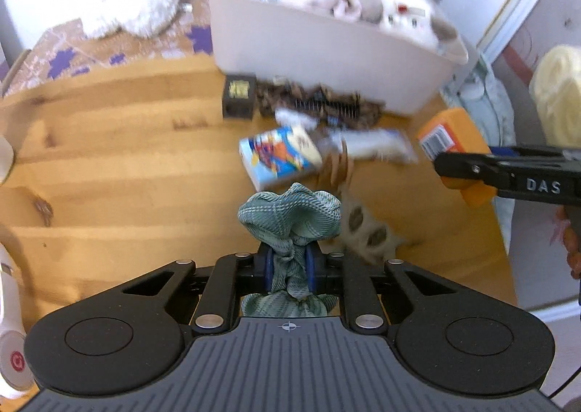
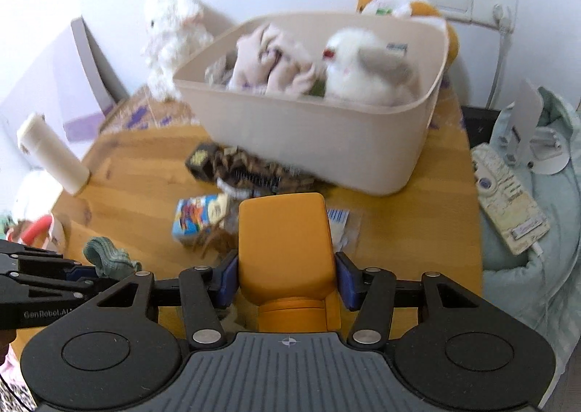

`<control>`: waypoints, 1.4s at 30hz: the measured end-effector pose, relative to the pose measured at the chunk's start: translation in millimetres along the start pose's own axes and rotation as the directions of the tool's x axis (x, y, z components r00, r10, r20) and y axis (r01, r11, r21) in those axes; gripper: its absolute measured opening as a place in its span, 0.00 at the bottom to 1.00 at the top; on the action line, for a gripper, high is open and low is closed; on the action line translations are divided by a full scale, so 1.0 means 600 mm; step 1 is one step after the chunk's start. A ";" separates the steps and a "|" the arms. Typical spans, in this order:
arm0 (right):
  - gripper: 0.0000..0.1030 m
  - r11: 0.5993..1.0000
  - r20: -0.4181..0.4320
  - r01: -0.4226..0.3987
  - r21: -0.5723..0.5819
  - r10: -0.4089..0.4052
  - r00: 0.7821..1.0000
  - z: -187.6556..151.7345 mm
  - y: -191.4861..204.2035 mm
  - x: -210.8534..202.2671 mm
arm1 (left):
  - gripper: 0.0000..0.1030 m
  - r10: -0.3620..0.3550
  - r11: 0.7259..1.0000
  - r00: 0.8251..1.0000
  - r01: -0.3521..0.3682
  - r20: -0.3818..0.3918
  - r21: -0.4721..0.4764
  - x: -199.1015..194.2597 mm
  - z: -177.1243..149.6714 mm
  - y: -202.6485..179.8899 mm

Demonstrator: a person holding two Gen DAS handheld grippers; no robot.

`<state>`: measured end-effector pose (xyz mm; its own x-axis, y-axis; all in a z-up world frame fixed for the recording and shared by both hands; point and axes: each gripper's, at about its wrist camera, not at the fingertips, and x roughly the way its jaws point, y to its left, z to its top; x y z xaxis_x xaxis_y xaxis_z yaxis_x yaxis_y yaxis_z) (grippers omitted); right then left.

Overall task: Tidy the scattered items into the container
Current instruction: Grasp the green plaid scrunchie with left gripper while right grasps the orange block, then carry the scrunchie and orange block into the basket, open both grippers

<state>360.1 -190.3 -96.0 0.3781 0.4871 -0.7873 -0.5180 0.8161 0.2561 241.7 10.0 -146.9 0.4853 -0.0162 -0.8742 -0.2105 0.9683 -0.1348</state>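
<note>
With both loads gripped and the beige container [image 2: 316, 154] lying straight ahead of and beyond the jaws across the worktop [image 1: 109, 143], just a forward carry over the near rim left, by the look of it. Left gripper [image 1: 289, 259] nipped almost shut on a green scrunchie [image 1: 290, 216]; right gripper [image 2: 287, 277] clamped half-wide on an upright orange bottle [image 2: 287, 241], long axis along the fingers, neither clearly nearer. Readable: "DAS" and "GenRobot.AI" on the grippers' sides; carton print too blurred.
</note>
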 end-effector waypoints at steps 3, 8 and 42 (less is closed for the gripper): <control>0.50 1.000 0.041 0.000 0.012 0.000 0.999 0.021 -0.009 -0.019 | 0.16 0.005 1.000 0.999 -0.005 0.033 -0.005 -0.014 0.024 0.006; 0.50 0.999 0.102 0.001 0.047 -0.005 0.995 0.060 -0.035 -0.044 | 0.16 0.011 1.000 0.995 -0.012 0.100 0.010 -0.031 0.087 0.011; 0.50 0.981 0.176 0.016 0.193 -0.050 0.983 0.239 -0.090 0.044 | 0.17 0.151 0.985 0.968 -0.164 0.202 0.047 0.088 0.391 -0.033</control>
<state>508.1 -177.1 -50.4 0.5328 0.4923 -0.6883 -0.3538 0.8684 0.3473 470.5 48.5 -81.1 0.6091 0.1809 -0.7722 -0.2471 0.9685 0.0320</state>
